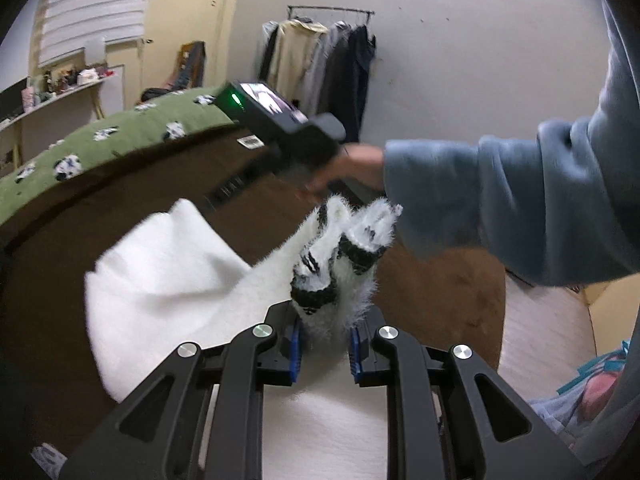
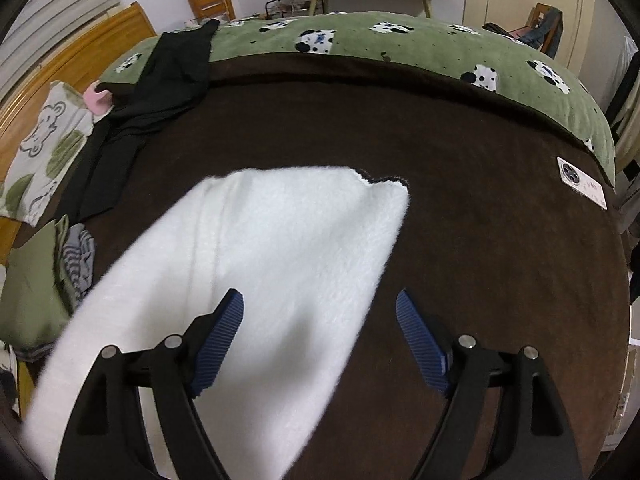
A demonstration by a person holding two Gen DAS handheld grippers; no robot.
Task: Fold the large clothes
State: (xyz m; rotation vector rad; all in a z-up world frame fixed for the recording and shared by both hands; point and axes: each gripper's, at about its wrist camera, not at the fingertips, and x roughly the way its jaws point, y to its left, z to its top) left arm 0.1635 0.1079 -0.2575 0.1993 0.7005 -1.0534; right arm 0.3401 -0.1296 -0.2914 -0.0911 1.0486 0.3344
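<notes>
Left tool [image 1: 325,338] pinches a bunched black-and-white trimmed edge of the white fluffy garment [image 2: 256,264]; the rest trails across the brown bed blanket [image 2: 480,260], partly lifted and not flat. Right tool [image 2: 320,336] stands spread wide above the cloth with nothing between its pads, so the whole garment hangs on one small pinch: the slippery pile could slide out under drag. Also likely: a skewed fold, since only one corner is controlled, and the sleeve [image 1: 520,200] of the right arm crossing close may snag the raised edge.
</notes>
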